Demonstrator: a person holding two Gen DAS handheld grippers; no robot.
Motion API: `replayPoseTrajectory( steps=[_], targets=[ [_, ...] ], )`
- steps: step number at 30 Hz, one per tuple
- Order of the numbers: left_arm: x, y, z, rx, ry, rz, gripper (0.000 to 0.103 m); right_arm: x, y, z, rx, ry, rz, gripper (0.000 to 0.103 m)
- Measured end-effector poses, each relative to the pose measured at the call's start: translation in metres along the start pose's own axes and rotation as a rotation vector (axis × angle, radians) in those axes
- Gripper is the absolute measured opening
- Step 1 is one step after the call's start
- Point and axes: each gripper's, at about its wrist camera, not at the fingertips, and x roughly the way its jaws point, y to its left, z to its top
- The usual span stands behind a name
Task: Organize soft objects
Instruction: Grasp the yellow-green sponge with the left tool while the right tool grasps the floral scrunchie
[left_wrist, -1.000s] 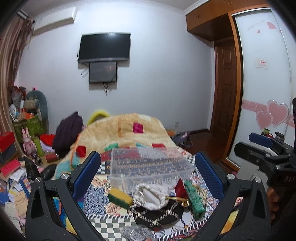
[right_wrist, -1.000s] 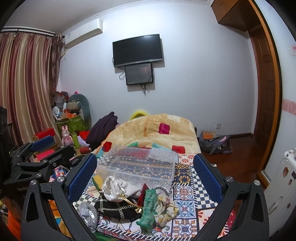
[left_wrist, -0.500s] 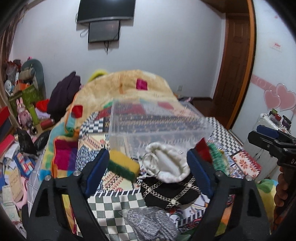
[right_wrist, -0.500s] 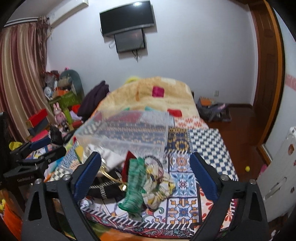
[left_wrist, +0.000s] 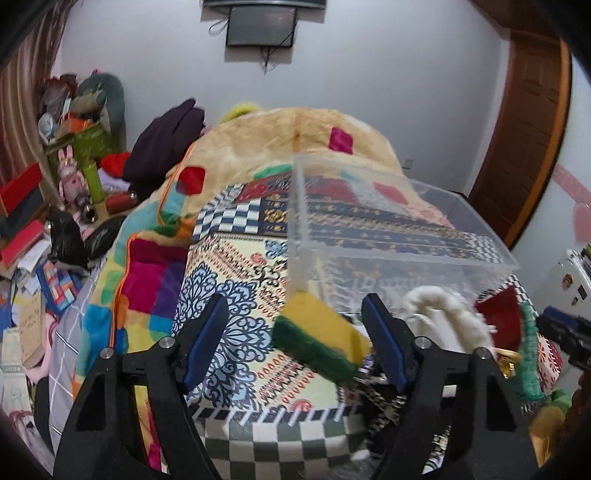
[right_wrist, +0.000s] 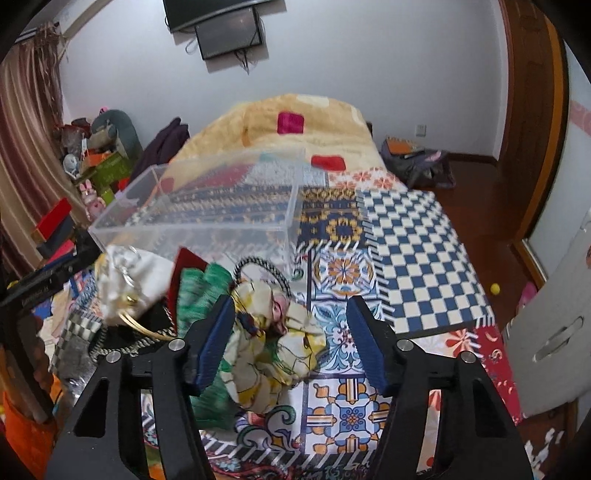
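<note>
**Desk editor:** What is on the bed?

**Photographer:** A clear plastic box (left_wrist: 388, 236) sits on the patchwork bedspread (right_wrist: 413, 258), toward the middle of the bed. Soft things lie heaped at the box's near wall, toward the foot edge: a yellow-and-green sponge (left_wrist: 319, 338), a white drawstring pouch (right_wrist: 136, 280), a green knitted piece (right_wrist: 195, 291), a floral cloth bag (right_wrist: 273, 332) and a black chain-trimmed bag (left_wrist: 376, 391) under them.

**Desk editor:** And the left claw?

**Photographer:** The left claw (left_wrist: 295, 339) stands wide, its blue pads either side of the sponge without touching it. The sponge rests just at the box's near left corner.

**Desk editor:** The right one?

**Photographer:** The right claw (right_wrist: 290, 338) is also wide, holding nothing. The floral cloth bag lies between its fingers, closer to the left pad (right_wrist: 216, 339); the right pad is over bare bedspread. The pouch and the green piece are to the left of it, near the box's front wall.

**Desk editor:** Background?

**Photographer:** A beige blanket (right_wrist: 291, 122) is heaped at the far end of the bed, under a wall television (right_wrist: 214, 14).
</note>
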Motion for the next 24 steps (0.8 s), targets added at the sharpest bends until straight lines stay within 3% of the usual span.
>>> replayPoseTrajectory(
  steps=[10,15,17,19,24],
  targets=[
    [0.024,0.002,-0.005,-0.020,0.088,-0.017,0.070,0.024,0.001,-0.008,0.007,0.103,0.046,0.059],
    [0.027,-0.002,-0.005,-0.007,0.108,-0.038,0.067,0.029,-0.005,-0.011,0.039,0.142,0.093,0.026],
    [0.029,-0.003,-0.005,-0.012,0.118,-0.069,0.054,0.029,-0.004,-0.012,0.034,0.140,0.095,0.015],
    [0.032,-0.002,-0.004,-0.030,0.134,-0.123,0.045,0.025,-0.004,-0.012,0.030,0.123,0.097,0.011],
    [0.029,-0.001,-0.006,-0.033,0.129,-0.150,0.040,0.011,-0.007,-0.009,0.041,0.064,0.103,0.010]
  ],
)
